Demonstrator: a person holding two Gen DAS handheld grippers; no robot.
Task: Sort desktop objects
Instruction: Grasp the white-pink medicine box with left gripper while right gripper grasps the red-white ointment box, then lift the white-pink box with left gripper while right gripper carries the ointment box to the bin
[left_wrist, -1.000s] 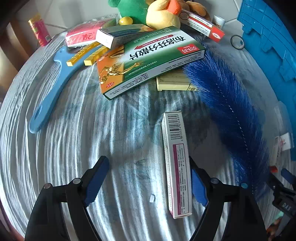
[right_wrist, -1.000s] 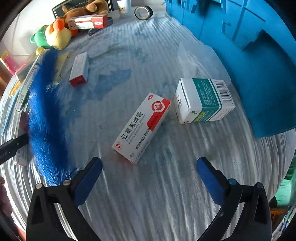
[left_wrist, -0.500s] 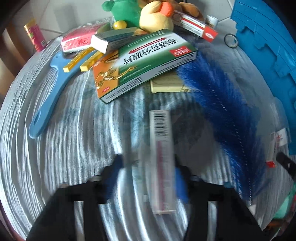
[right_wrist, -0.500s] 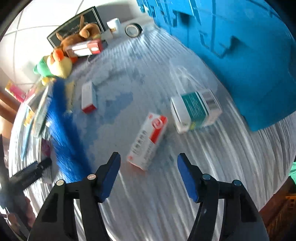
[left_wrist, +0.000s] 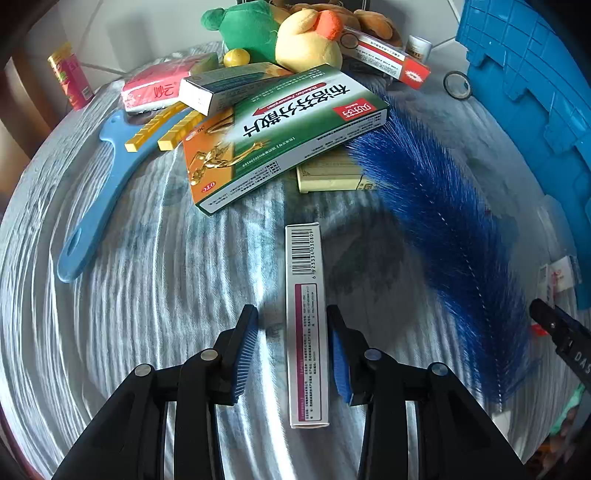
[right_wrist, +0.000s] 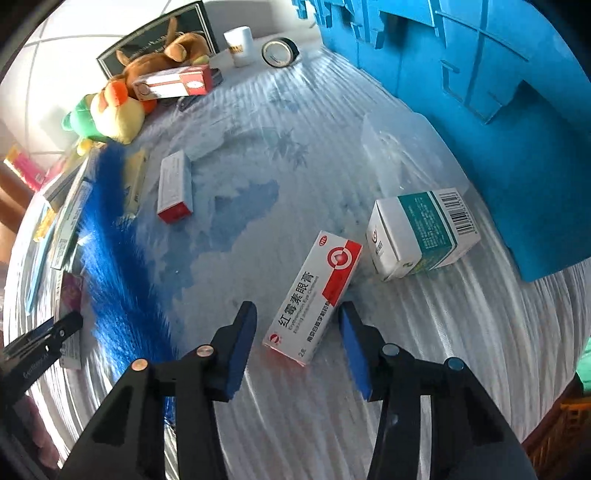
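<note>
Tabletop: the tabletop (left_wrist: 129, 295) has a pale blue-grey cloth with wavy lines and leaf prints.
Room: white tiles show behind the tabletop, and a big blue plastic crate (right_wrist: 498, 110) stands at the right side.
Pile at the back: a big green box (left_wrist: 284, 136), a blue comb (left_wrist: 96, 192), two yellow sticks, a pink pack and soft toys (left_wrist: 288, 33) lie close together.
Blue feather: a long fluffy blue feather (left_wrist: 443, 229) lies across the cloth.
Left tongs: the left tongs (left_wrist: 291, 332) are apart, with one finger on each side of the pink-striped box (left_wrist: 306, 325).
Pink-striped box: it is long and thin and lies flat on the cloth. The right finger is just beside it. The left finger is a bit away.
Right tongs: the right tongs (right_wrist: 297, 325) are apart, not clamped on anything.
Red and white box: the red and white box (right_wrist: 314, 295) lies slanted on the cloth, with its near end between the fingers.
Green and white box: the green and white box (right_wrist: 421, 232) lies just beside it, near the crate.
Small box: a small red-ended box (right_wrist: 175, 192) lies farther back, next to the feather.
</note>
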